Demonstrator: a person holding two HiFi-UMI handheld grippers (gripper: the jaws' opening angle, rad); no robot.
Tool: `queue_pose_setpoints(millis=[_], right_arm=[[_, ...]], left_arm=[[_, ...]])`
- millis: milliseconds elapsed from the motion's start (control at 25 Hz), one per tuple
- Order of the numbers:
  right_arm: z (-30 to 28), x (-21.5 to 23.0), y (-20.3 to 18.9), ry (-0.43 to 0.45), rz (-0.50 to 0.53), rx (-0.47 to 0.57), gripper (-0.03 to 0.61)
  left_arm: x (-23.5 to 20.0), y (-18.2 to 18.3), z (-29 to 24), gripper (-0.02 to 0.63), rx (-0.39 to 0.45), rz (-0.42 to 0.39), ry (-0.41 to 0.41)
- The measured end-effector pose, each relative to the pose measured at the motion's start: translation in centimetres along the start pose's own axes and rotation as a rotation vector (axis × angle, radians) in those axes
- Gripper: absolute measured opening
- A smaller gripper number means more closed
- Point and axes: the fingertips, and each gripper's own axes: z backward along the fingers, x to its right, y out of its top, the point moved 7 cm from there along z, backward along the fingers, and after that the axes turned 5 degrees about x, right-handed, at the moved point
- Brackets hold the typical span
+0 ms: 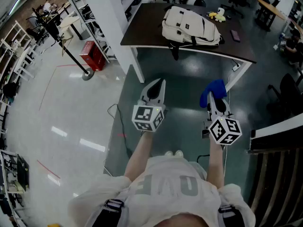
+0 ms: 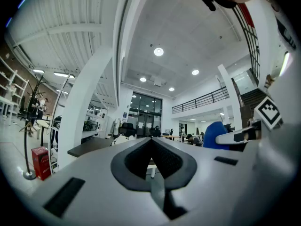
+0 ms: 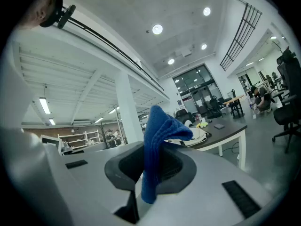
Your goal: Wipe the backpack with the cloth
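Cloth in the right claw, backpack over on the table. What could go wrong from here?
1. The right claw pinches the cloth by a narrow fold; most flops free above, so it may pull out when rubbed.
2. The backpack lies loose near the table edge, and the left claw is shut on nothing, so it may slide.
3. A cable on the floor could catch a foot.

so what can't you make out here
- Far side and underside of the backpack: hidden by its own bulk, head view; the cloth covers part of it in the right gripper view.
- The yellow thing on the table: too small to identify, head view.
- Tips of the right gripper: wrapped by the cloth, head view.
- Any dirt on the backpack: too small, every view.
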Motion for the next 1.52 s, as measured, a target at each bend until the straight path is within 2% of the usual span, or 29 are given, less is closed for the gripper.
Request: queue_pose_setpoints(millis=[360,600,1080,1320,1520], right_arm=[[-0.4,0.8,0.4,0.011,0.012,0.006,0.043],[-0.4,1.4,1.0,0.027,0.035,0.012,0.043],[-0.3,5.0,-0.2,0.064,-0.036,-0.029,0.043],[-3.9,5.7,-0.9,0.101,-0.041,-0.072,0.043],[-10.7,6.5,-2.2,0.141,-0.032,-0.106,0.043]], left_arm=[[1.4,-0.8,-1.3,-0.003,-0.031,-0.024,-0.033],[1.7,-1.3,-1.9,-0.003,-0.055,-0.024,-0.023],[2.4,-3.4,-2.6,-0.003,-0.104,-0.008,0.021],[0.6,-4.3,-4.7,-0.003,-0.118,0.007,0.064],[-3.4,-6.1,-9.0,-0.003,-0.117,0.013,0.106]])
